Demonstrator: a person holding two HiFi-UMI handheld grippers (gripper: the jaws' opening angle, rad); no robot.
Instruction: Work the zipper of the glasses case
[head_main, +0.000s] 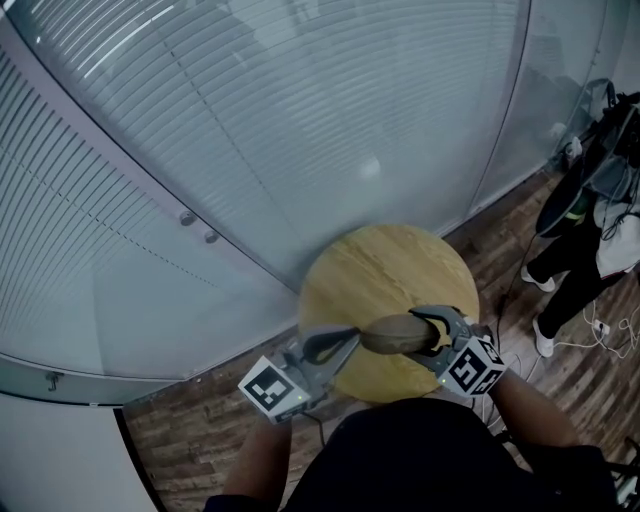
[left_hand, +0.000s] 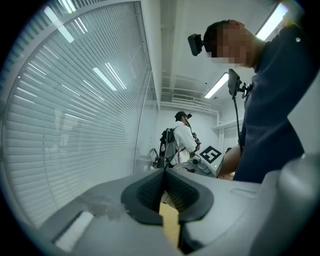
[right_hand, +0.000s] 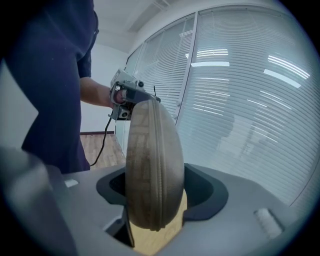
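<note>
A brown oval glasses case (head_main: 398, 334) hangs above the near part of the round wooden table (head_main: 385, 265), held between both grippers. My right gripper (head_main: 432, 332) is shut on the case's right end. In the right gripper view the case (right_hand: 152, 165) stands on edge between the dark pads, its zipper line facing the camera. My left gripper (head_main: 350, 342) is at the case's left end with its jaws shut. In the left gripper view the pads (left_hand: 182, 192) meet, and nothing shows between them. Whether they pinch the zipper pull is hidden.
A curved glass wall with blinds (head_main: 250, 150) runs behind the table. A standing person (head_main: 590, 220) and loose cables (head_main: 600, 335) are on the wood floor at the right. Another person in white (left_hand: 182, 137) stands far off in the left gripper view.
</note>
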